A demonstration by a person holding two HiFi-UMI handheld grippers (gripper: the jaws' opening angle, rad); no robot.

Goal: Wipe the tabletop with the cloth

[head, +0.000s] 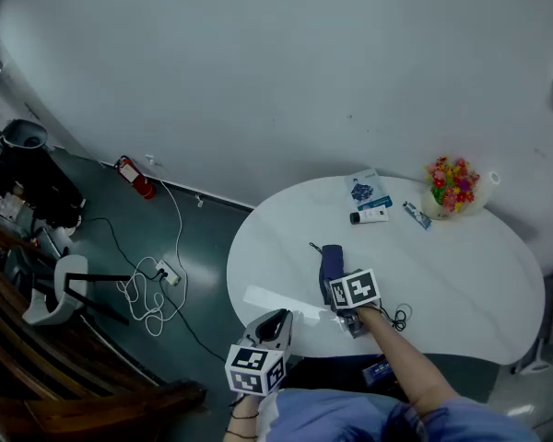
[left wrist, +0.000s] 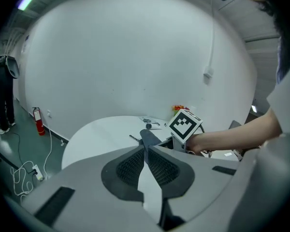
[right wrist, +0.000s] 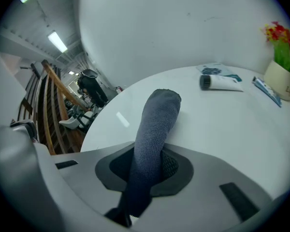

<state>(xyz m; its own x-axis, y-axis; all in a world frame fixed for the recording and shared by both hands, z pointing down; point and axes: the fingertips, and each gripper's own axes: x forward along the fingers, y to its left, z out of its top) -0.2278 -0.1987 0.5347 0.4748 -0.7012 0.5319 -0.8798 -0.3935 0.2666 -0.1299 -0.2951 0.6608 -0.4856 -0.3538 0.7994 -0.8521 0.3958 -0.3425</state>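
- Head view: the right gripper (head: 341, 295) is over the near-middle of the white tabletop (head: 276, 247). It has the dark blue cloth (head: 331, 261) in it. The cloth's long axis runs straight out from the jaws toward the far edge, so it sits ahead of the gripper, not off to a side. The left gripper (head: 278, 322) hangs just off the table's near edge, apart from the cloth, so the right hand is clearly the nearer one.
- Left gripper view: its jaws are pressed together with nothing between them. The cloth (left wrist: 149, 137) shows just past the tips, further out on the table, beside the right gripper's marker cube (left wrist: 184, 124).
- Right gripper view: the jaws are clamped on the near end of the cloth (right wrist: 157, 122), which sticks forward along them. The free end looks like it's lying on the table, though the wide lens makes contact a bit hard to call. A tube (right wrist: 221, 83) and flower pot (right wrist: 282, 80) sit well ahead to the right. I'd guess any wipe drags the cloth over the bare stretch in front first.
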